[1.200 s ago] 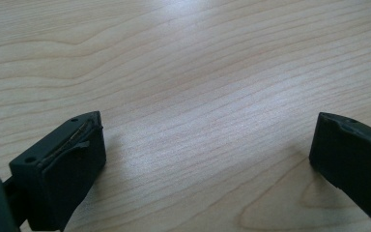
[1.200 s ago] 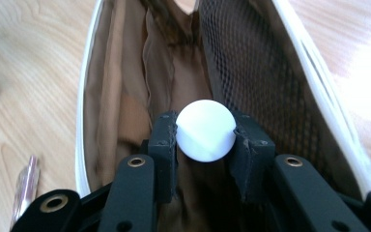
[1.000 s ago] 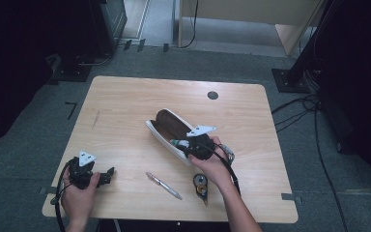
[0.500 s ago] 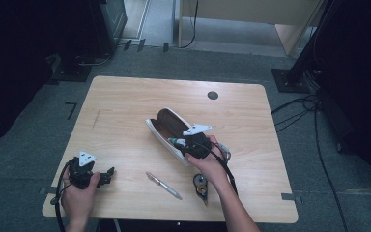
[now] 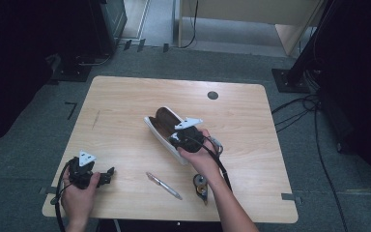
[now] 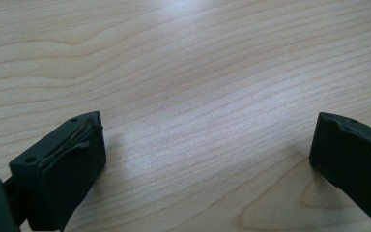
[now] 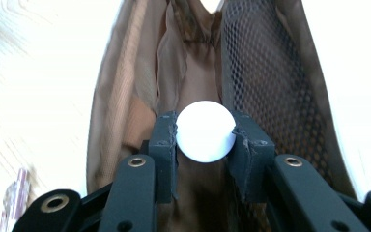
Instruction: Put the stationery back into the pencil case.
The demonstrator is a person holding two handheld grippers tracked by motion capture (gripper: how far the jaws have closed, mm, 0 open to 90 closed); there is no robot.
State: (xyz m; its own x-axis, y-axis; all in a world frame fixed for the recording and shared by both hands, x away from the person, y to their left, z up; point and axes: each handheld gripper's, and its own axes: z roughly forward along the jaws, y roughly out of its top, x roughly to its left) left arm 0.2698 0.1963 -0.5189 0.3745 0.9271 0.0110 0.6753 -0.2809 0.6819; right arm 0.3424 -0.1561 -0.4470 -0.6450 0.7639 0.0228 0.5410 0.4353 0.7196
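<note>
White ball [image 7: 206, 130]: pinched between the right gripper's two jaws, directly over the open mouth of the pouch.
Right gripper [image 5: 179, 138]: closed onto the ball from both sides — held at the middle of the surface [image 5: 125, 101], above the pouch.
Pouch [image 5: 160, 122]: white outside, brown lining with a mesh pocket; lies open at mid-surface.
Left gripper [image 5: 107, 175]: jaws spread wide, holding nothing — low over bare wood at the near left corner.
Pen [image 5: 164, 185]: near edge, between the two hands.
Small round object [image 5: 201, 183]: just right of the pen; too small to identify.
</note>
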